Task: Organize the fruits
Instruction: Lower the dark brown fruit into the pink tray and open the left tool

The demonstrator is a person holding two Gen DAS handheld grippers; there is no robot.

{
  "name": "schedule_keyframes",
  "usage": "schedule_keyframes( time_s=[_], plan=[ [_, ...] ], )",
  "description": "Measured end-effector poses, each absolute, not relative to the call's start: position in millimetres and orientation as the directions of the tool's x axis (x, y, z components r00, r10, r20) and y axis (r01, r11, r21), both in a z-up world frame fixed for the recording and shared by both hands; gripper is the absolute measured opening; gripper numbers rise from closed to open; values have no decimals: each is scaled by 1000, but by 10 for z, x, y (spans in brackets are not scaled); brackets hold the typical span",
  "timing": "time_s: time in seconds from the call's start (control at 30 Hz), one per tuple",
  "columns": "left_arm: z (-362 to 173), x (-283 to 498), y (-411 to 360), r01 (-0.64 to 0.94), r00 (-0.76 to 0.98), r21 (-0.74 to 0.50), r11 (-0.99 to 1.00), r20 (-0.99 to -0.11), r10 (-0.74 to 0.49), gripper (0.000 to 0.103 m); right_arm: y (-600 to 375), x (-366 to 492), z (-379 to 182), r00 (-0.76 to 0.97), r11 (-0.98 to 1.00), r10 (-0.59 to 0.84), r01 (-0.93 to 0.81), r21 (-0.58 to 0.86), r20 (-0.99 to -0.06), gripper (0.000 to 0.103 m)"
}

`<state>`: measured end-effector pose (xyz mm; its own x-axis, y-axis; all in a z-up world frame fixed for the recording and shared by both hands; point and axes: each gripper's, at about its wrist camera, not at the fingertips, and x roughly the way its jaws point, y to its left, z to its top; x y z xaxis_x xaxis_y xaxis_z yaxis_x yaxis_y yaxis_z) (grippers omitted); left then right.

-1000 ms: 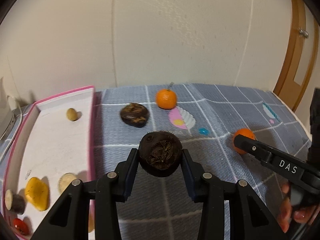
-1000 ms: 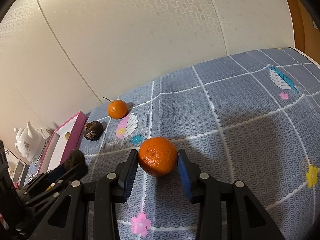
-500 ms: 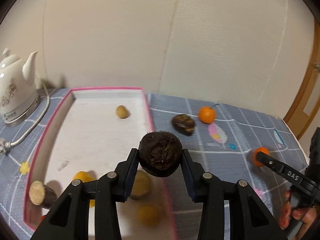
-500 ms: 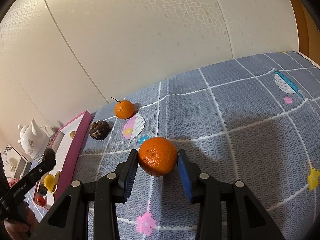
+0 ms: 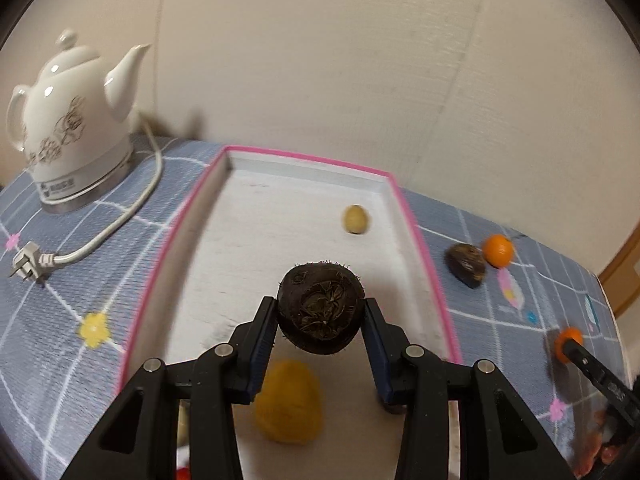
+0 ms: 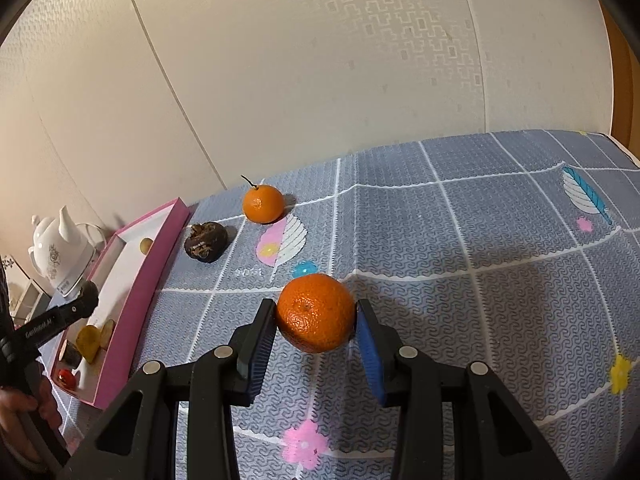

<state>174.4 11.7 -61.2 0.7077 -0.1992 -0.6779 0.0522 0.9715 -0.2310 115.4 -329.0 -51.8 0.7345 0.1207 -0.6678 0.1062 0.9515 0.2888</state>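
The left tool (image 5: 320, 316) grips a dark hairy fruit (image 5: 321, 307) above the pink-rimmed tray (image 5: 416, 240); lower it onto bare white floor before letting go. The right tool (image 6: 316, 320) clamps an orange (image 6: 315, 312) over the table (image 6: 480, 240), well apart.

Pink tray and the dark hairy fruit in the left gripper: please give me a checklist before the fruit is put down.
1. Left gripper grips dark hairy fruit: ok.
2. Fruit is over pink tray: ok.
3. Bare tray floor ahead of the fruit: ok.
4. Yellow fruit lies close below the jaws: not ok.
5. Height above tray floor: cannot tell.
6. Right gripper holds its orange, away from the tray: ok.
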Motion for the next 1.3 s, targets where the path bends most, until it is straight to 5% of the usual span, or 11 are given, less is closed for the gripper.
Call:
schedule_keyframes(
  time_s=[0.4,0.53,1.0,1.3],
  plan=[
    [-744,1920,378,5,682,-261,965,-705,-194,44,-3205,1179,-518,723,965,96,101,242,-685,40],
    [-700,1861,415,-2,713,-267,964,-676,-186,70,-3205,1184,-518,720,966,89,106,235,-688,40],
    [-655,1258,452,95,798,-177,980,-575,-181,94,-3075,1177,-510,716,972,68,108,208,-694,40],
    [-757,1030,426,105,806,-132,986,-570,-162,98,-2681,1126,-505,720,980,119,26,198,-683,40]
  ],
)
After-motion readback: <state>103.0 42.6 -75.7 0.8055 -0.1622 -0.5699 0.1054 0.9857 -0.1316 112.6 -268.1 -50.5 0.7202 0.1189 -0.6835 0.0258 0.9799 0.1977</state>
